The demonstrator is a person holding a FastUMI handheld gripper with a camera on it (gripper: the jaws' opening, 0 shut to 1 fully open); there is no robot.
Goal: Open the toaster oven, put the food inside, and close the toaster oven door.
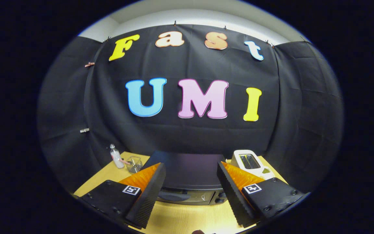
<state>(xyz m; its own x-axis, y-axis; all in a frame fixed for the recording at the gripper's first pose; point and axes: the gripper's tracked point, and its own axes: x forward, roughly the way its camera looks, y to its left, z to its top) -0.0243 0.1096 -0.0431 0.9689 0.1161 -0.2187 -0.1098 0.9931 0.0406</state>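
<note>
Ahead, toaster oven (pixel 188 177) between spread gripper (pixel 190 195) fingers; toaster (pixel 248 161) beside.

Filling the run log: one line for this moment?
gripper: open, holding nothing | toaster oven: just ahead between fingers, door shut | pop-up toaster: beside oven | bottle, glass: other side

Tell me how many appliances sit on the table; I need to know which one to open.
2. The black toaster oven stands just ahead of the open gripper, seen between its fingers, door shut. The white pop-up toaster stands beyond the right finger. Others may hide behind the fingers.
</note>
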